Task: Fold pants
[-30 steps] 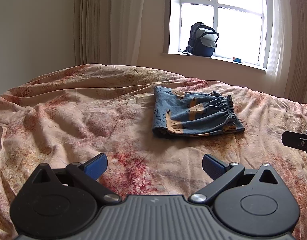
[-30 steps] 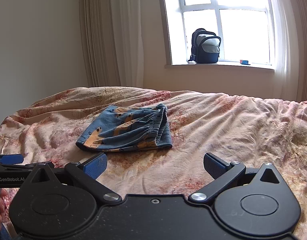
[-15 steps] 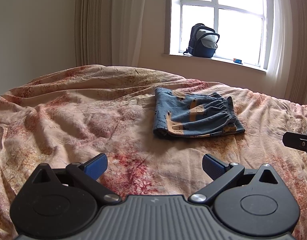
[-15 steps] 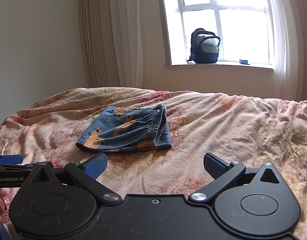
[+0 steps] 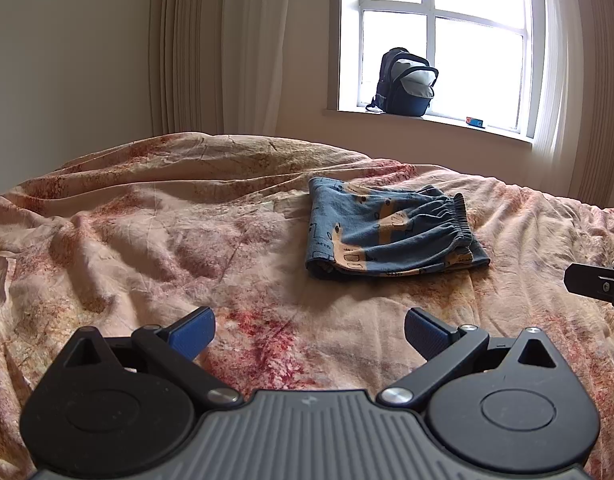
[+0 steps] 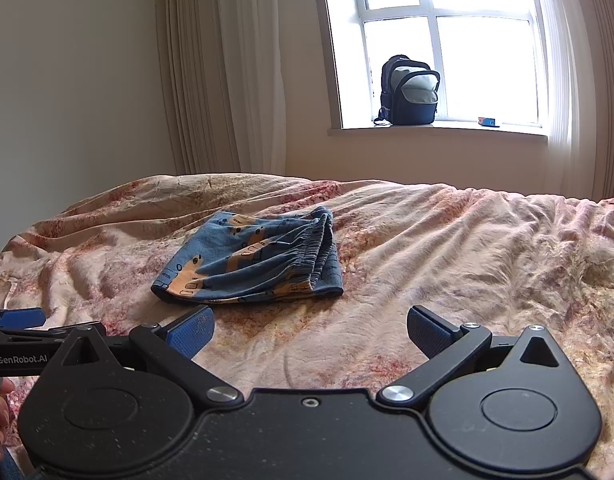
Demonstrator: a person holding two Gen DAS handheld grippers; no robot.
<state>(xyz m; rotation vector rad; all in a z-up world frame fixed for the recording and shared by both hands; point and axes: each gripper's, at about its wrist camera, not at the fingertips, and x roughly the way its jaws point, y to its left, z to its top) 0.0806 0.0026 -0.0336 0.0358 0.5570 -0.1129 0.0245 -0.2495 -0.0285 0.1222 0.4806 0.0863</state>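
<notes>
While both tools hover low over the bed, the scene reads:
Pants: blue printed pants [image 5: 391, 232] [image 6: 251, 258] lie folded in a compact stack on the floral bedspread [image 5: 187, 240] [image 6: 467, 248].
Left gripper [image 5: 309, 330]: fingers spread wide, holding nothing, well short of the pants.
Right gripper [image 6: 311, 330]: fingers spread wide, holding nothing, near the pants.
Windowsill: backpack [image 5: 407, 82] [image 6: 409, 90].

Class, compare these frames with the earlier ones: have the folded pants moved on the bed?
No. The pants lie at the same spot against the bedspread's wrinkles, below the backpack.
</notes>
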